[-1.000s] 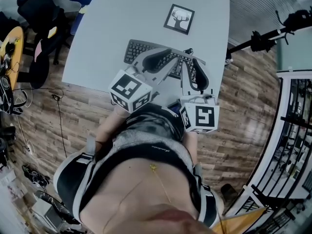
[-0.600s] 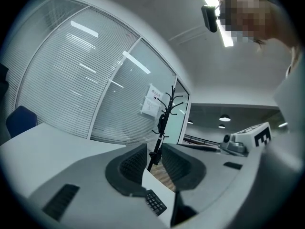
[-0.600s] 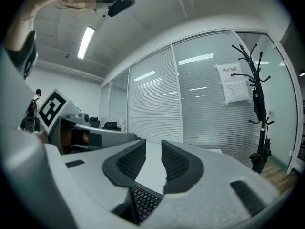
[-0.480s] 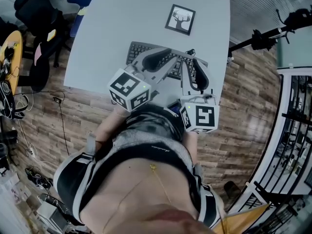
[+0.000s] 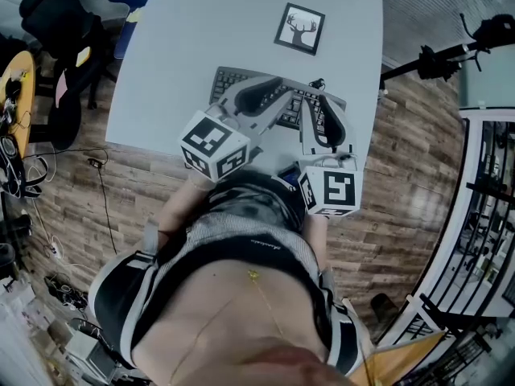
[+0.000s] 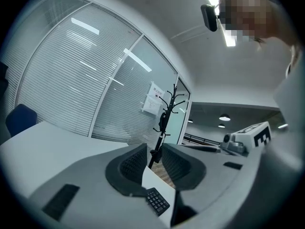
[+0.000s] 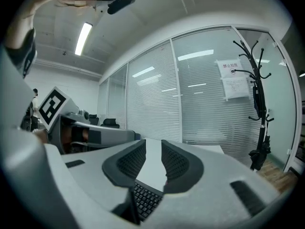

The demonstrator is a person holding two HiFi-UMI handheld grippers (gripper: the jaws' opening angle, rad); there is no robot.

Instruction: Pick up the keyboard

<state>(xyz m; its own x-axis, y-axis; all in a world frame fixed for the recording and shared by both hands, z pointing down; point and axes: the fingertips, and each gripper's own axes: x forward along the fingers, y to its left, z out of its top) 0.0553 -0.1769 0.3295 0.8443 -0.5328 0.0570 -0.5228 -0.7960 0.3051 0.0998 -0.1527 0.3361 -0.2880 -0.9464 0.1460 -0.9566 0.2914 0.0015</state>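
**Though closely approached, the keyboard [image 5: 229, 83] is not yet lifted**

Since a second ago, almost nothing has shifted. At left, the left gripper [image 5: 278, 101] reaches level over the keyboard, its jaws squeezed fully together and holding nothing. The keyboard lies flat on the grey table [image 5: 201, 30], near the person's edge, beneath both tools. At right, the right gripper [image 5: 319, 107] hangs over the keyboard's right end, its jaws drawn to a thin slit, also empty. No grip appears taken, so the lift has yet to begin.
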